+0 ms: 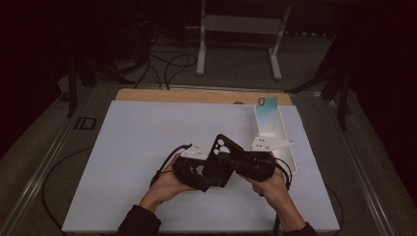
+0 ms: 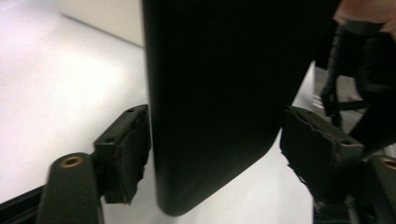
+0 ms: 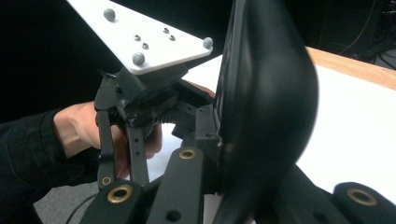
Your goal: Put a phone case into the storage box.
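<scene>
Black phone case (image 1: pixel 222 160) held upright above table (image 1: pixel 147 147) centre, long axis running 12 to 6. Right tongs (image 1: pixel 236 164) clamp its 3 o'clock edge. Left tongs (image 2: pixel 215 158) straddle the lower end, pads (image 2: pixel 126 149) open, not pressing; nearer for regrasp.

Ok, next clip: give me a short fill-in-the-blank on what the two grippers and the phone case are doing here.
1. The right gripper is shut on the black ____.
2. In the left gripper view, the pads of the left gripper stand on either side of the case's lower end with a gap, so that gripper is ____.
3. The white tray lies on the table's ____ side in the high view.
4. A pale ____ phone case stands upright at the tray's far end.

Missing words: phone case; open; right; blue
</scene>
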The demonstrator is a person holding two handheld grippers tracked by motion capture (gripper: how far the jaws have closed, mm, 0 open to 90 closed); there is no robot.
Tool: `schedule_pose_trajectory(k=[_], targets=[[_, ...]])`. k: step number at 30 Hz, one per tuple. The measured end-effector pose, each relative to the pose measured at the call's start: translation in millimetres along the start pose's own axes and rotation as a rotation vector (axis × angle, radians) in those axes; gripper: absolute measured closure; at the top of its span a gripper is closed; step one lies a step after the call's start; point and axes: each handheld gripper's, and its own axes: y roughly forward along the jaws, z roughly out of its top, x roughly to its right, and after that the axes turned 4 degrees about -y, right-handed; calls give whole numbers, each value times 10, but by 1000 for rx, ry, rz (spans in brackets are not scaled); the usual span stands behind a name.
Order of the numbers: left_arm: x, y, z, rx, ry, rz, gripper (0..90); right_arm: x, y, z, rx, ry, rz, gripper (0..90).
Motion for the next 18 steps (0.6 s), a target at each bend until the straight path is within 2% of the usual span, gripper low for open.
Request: schedule_pose_trajectory(k=[2,5,11,15,16,18], targets=[[1,-3,-7,10,0,-18,303,-5,7,-1,0,-1,4,860],[-10,-10,-15,9,2,-15,361,10,10,-11,-3,-5,1,860],[-40,-55,-56,36,-7,-41,513,78,-29,-32,2,4,14,854],[-49,-35,-78,23,-12,-31,611,112,-12,-26,-27,-4,11,762],[-49,-35,-78,23,-12,-31,635,112,-12,-26,-27,-4,11,762],[-54,-38,-86,27,-19,-24,635,124,-10,-24,-31,-6,10,739]])
